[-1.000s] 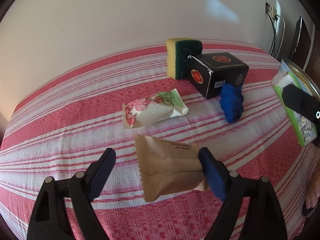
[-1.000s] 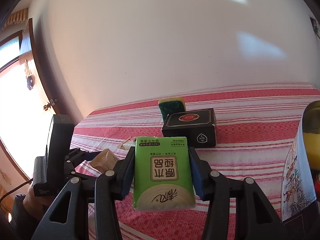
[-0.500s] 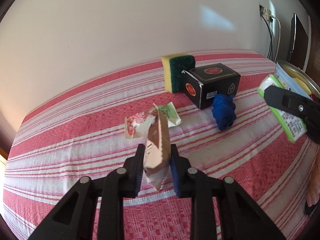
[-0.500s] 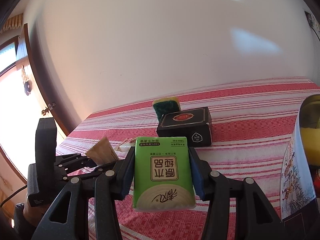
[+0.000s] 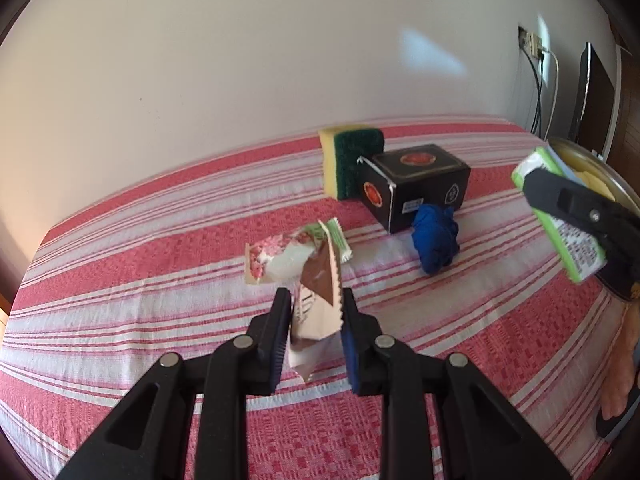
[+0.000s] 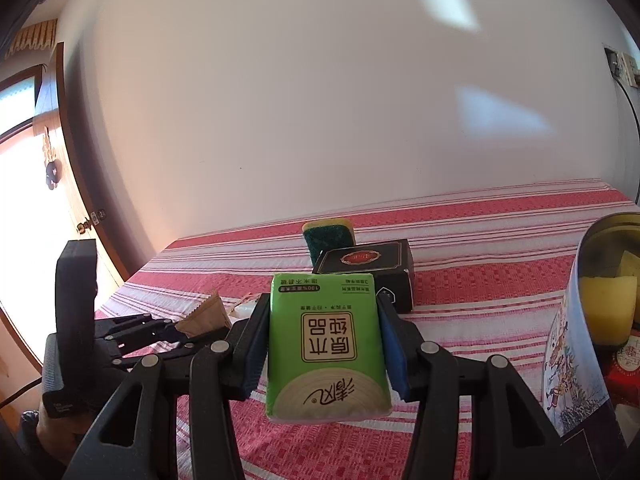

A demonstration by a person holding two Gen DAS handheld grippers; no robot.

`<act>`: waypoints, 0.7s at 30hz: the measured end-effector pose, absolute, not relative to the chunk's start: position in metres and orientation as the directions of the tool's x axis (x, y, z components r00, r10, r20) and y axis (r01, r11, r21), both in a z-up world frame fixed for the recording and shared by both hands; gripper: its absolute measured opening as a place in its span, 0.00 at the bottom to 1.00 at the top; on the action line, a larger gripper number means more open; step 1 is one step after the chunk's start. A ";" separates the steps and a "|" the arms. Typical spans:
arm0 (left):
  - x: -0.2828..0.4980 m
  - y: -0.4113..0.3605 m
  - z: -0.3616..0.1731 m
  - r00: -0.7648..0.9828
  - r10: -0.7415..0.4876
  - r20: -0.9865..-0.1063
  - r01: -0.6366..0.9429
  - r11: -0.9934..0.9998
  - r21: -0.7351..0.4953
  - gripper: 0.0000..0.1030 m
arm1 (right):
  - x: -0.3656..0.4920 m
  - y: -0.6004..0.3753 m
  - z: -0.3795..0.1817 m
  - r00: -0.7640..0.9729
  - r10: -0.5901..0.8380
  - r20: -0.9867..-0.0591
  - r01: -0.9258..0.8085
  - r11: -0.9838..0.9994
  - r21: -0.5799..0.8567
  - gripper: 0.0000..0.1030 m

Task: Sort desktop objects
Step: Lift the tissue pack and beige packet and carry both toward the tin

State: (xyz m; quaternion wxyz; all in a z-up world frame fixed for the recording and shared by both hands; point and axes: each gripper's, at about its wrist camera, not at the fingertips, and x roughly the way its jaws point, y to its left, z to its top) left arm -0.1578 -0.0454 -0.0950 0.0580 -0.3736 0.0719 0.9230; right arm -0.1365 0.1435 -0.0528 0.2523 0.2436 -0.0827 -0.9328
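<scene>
My left gripper (image 5: pixel 314 300) is shut on a brown paper snack packet (image 5: pixel 318 304), crumpled between the jaws and held above the striped cloth; the packet also shows in the right wrist view (image 6: pixel 206 316). My right gripper (image 6: pixel 324 316) is shut on a green tissue pack (image 6: pixel 326 344), held above the cloth; the pack shows at the right of the left wrist view (image 5: pixel 560 216). A pink-and-white snack packet (image 5: pixel 280 258), a blue cloth (image 5: pixel 436 240), a black box (image 5: pixel 416 184) and a yellow-green sponge (image 5: pixel 348 160) lie on the cloth.
A round tin (image 6: pixel 592 320) with a picture on its side stands at the right, holding a yellow sponge (image 6: pixel 608 308). The red-and-white striped cloth (image 5: pixel 140 280) covers the table. A white wall is behind. Cables and a dark panel (image 5: pixel 592 92) are at the far right.
My left gripper closed on the brown packet and lifted it, turning it edge-on. My right gripper rose slightly with the tissue pack still in it.
</scene>
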 end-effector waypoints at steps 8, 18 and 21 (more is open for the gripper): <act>-0.174 -0.049 -0.110 -0.635 0.068 -0.770 -0.150 -0.988 0.036 0.23 | -0.138 0.143 -0.054 -0.751 -0.513 -0.414 0.434 -0.858 0.275 0.51; -0.166 -0.085 -0.105 -0.692 0.140 -0.708 -0.060 -0.989 -0.138 0.19 | -0.137 0.146 -0.053 -0.751 -0.513 -0.416 0.429 -0.858 0.283 0.51; -0.156 -0.078 -0.098 -0.736 0.113 -0.667 -0.067 -0.993 -0.094 0.19 | -0.139 0.146 -0.054 -0.752 -0.512 -0.416 0.425 -0.858 0.290 0.51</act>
